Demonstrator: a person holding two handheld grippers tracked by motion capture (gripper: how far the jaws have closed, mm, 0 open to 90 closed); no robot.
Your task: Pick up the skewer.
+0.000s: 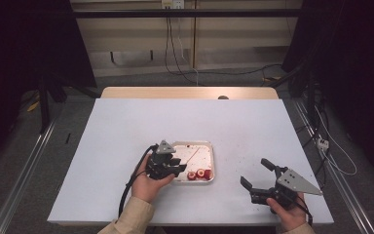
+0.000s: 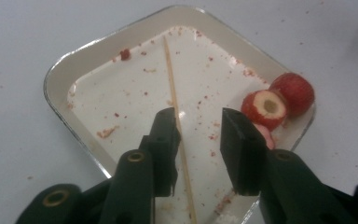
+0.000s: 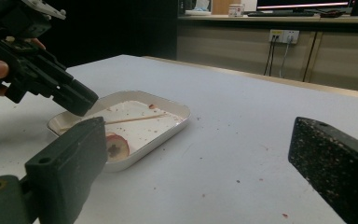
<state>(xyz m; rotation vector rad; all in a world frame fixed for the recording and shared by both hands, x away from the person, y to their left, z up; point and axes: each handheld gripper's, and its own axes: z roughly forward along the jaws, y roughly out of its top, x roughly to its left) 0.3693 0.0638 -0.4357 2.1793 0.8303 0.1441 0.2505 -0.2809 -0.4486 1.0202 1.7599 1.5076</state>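
Left tongs (image 2: 199,133) hang over the shallow white rectangular tray (image 2: 63,77), open astride the thin wooden skewer (image 2: 171,74) without pinching it. Right tongs (image 1: 255,174) gape wide, well clear of that tray on the white table (image 1: 126,122).

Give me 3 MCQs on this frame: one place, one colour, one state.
1. Where does the wooden skewer lie?
A. In the white tray
B. On the bare table
C. In the right gripper

2. What colour is the skin of the hollowed fruit pieces?
A. Green
B. Red
C. Yellow

3. How do the jaws of the left gripper stand?
A. Apart, straddling the skewer
B. Clamped on a fruit piece
C. Clamped on the tray rim

Key: 1 A, the stick runs across the tray floor. 2 B, red skin around pale cored flesh. 3 A, a gap shows between the jaws, the skewer passing just inside one.
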